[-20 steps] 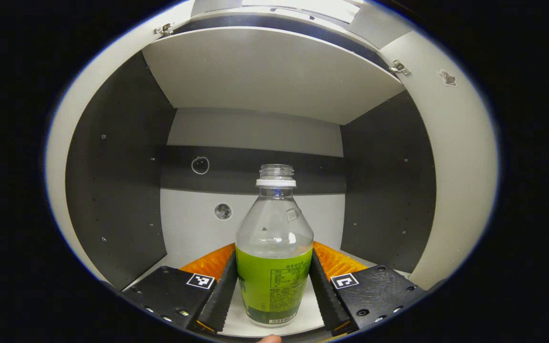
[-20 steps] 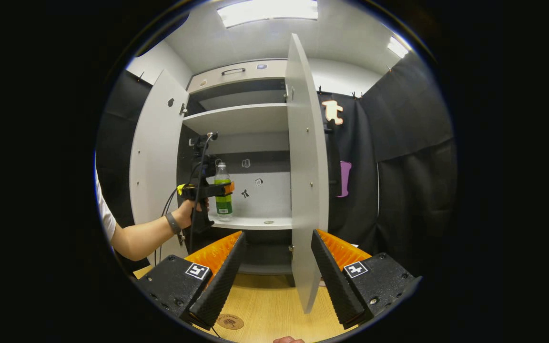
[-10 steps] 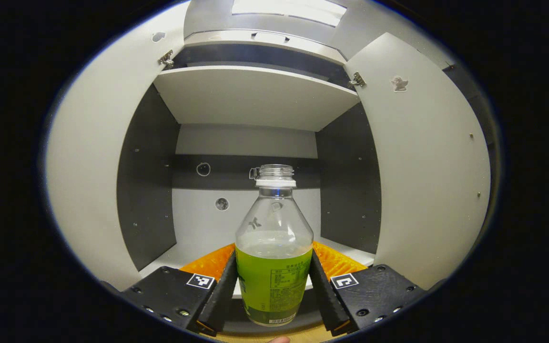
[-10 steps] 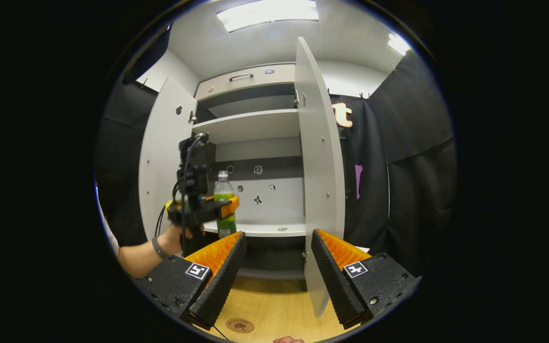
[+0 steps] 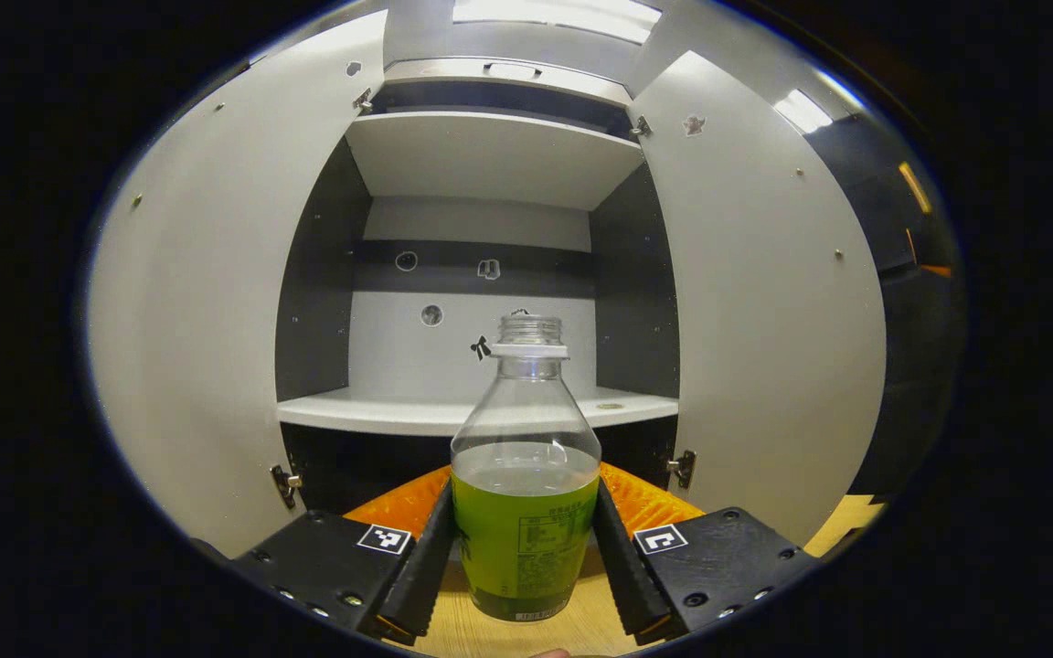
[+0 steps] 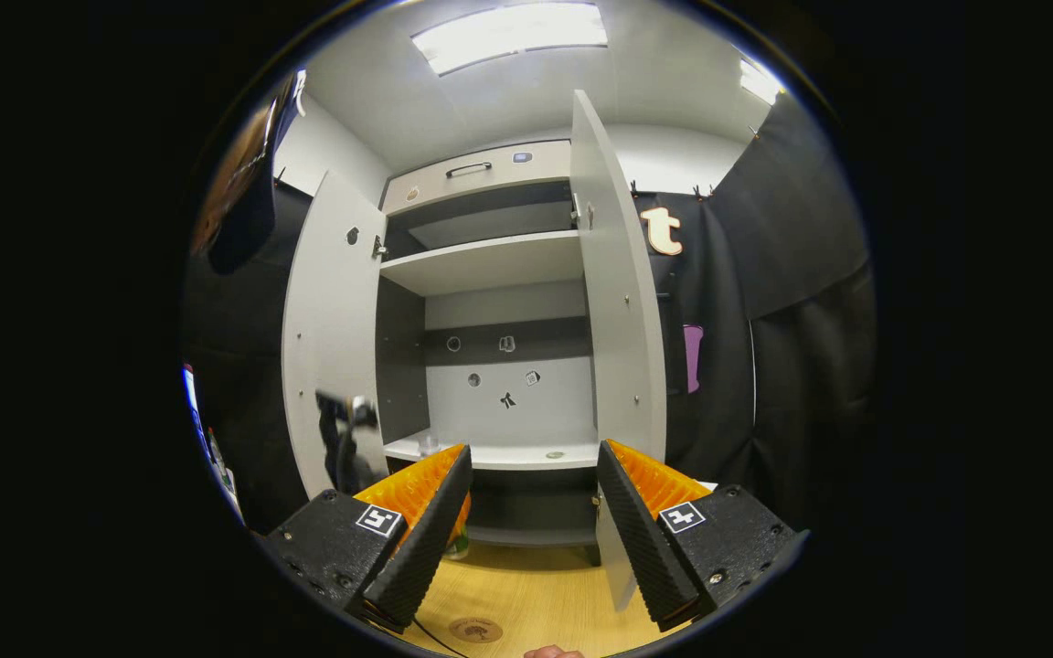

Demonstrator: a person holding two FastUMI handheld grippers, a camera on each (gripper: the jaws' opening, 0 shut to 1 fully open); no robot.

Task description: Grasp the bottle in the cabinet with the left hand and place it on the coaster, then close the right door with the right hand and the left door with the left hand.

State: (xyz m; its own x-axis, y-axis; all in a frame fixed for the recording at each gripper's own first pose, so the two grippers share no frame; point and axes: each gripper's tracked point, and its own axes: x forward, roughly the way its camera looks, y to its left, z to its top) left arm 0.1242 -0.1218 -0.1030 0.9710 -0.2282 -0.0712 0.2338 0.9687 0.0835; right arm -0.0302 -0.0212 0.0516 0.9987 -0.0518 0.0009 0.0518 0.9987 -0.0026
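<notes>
A clear, capless bottle (image 5: 525, 521) with a green label and some liquid stands upright between my left gripper's (image 5: 523, 493) fingers, which press on both its sides. It hangs just over the wooden table (image 5: 453, 631), in front of the cabinet. The left door (image 5: 197, 311) and right door (image 5: 764, 292) both stand open. In the right gripper view my right gripper (image 6: 533, 452) is open and holds nothing. The round coaster (image 6: 475, 629) lies on the table below it. The bottle's base (image 6: 459, 546) peeks out behind its left finger, and the left gripper's body (image 6: 344, 443) shows blurred.
The cabinet's lower shelf (image 5: 398, 416) carries a small round mark at its right. An upper shelf (image 6: 481, 260) and a drawer with a handle (image 6: 472, 169) sit above. The right door (image 6: 620, 311) juts out toward my right gripper. Black cloth hangs at the right.
My left gripper has drawn the bottle out of the cabinet and down toward the table. The arm holding it has dropped low at the left of the right gripper view.
</notes>
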